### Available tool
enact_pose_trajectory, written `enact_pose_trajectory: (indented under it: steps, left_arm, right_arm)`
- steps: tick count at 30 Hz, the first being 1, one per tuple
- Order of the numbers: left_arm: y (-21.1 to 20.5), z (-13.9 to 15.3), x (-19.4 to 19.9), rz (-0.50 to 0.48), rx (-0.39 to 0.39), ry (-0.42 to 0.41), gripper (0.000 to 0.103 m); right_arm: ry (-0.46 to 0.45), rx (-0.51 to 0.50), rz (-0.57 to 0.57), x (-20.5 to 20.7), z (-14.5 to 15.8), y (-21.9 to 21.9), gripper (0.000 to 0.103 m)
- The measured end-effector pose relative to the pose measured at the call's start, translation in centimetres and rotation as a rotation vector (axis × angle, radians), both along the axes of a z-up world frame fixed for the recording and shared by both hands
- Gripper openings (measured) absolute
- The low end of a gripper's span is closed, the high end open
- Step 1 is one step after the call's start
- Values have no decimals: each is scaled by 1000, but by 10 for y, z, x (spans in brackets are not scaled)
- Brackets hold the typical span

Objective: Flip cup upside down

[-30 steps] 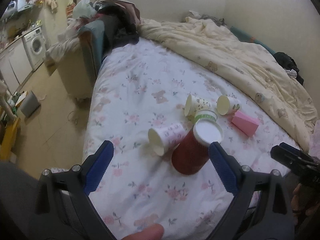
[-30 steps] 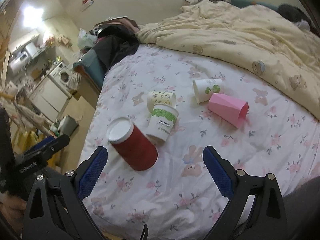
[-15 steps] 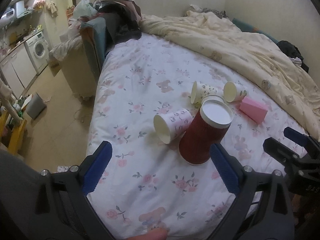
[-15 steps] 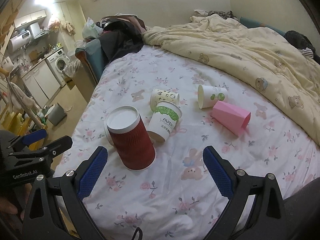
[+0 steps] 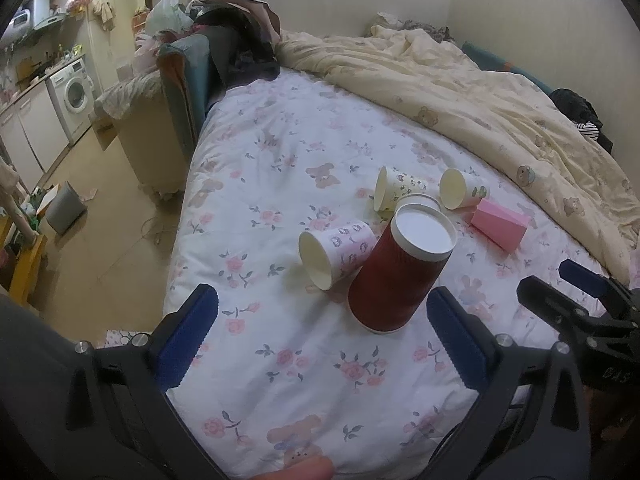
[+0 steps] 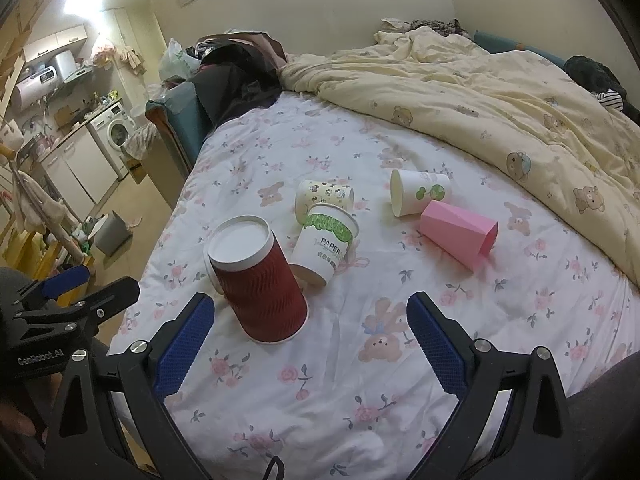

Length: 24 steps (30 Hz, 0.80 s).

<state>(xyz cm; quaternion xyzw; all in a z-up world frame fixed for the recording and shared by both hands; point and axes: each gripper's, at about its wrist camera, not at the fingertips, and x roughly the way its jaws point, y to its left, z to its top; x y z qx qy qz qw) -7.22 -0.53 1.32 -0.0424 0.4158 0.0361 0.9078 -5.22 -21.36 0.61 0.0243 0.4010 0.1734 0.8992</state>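
Note:
A red ribbed paper cup (image 5: 396, 280) stands upside down on the floral bedsheet, its white base up; it also shows in the right wrist view (image 6: 258, 286). My left gripper (image 5: 320, 340) is open and empty, just short of the cup. My right gripper (image 6: 310, 348) is open and empty, with the cup ahead on its left. A white cup with pink print (image 5: 336, 252) lies on its side against the red cup. A white cup with a green band (image 6: 326, 242) stands upside down behind it.
A yellow patterned cup (image 6: 324, 196), a white cup with a green sprout (image 6: 420, 196) and a pink faceted cup (image 6: 460, 234) lie on their sides further back. A cream duvet (image 6: 500, 92) covers the far right. The bed edge drops to the floor (image 5: 88, 240) at left.
The red cup has gone from tilted to standing upside down on the sheet. Both grippers have drawn back from it a little.

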Motion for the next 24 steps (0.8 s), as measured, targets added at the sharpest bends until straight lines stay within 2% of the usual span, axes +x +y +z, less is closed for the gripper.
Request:
enact_pose_trajectory:
  steps: [24]
  left_arm:
    - [-1, -2, 1, 0, -6, -2, 103]
  right_arm:
    - [10, -8, 15, 0, -5, 4, 99]
